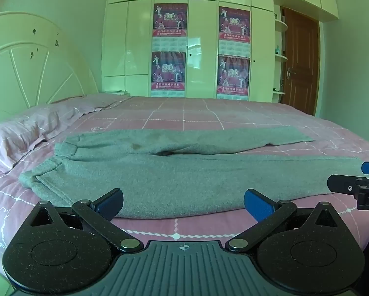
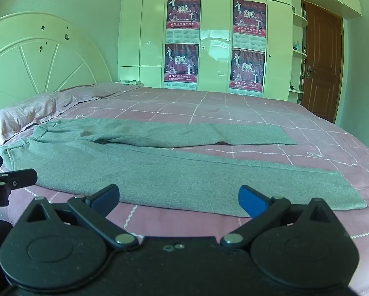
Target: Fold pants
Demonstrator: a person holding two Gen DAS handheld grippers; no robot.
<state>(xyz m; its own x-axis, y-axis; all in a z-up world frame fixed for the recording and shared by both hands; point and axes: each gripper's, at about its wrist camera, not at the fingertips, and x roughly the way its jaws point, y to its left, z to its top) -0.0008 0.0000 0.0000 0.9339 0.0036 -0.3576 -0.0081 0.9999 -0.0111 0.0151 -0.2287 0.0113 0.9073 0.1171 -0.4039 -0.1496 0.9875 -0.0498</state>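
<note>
Grey pants (image 1: 179,172) lie flat across the pink checked bed (image 1: 184,116), waistband at the left, both legs running to the right. My left gripper (image 1: 183,203) hovers open just short of the near edge of the near leg, nothing between its blue pads. In the right wrist view the same pants (image 2: 159,170) spread out with the leg ends at the right. My right gripper (image 2: 178,198) is open too, at the near leg's front edge. Each gripper shows at the other view's side: the right gripper (image 1: 357,180) and the left gripper (image 2: 2,172).
A pink pillow (image 1: 29,130) lies at the left by the cream headboard (image 1: 29,61). White wardrobes with red posters (image 1: 169,46) stand behind the bed, and a brown door (image 1: 300,61) is at the far right. Pink sheet stretches beyond the pants.
</note>
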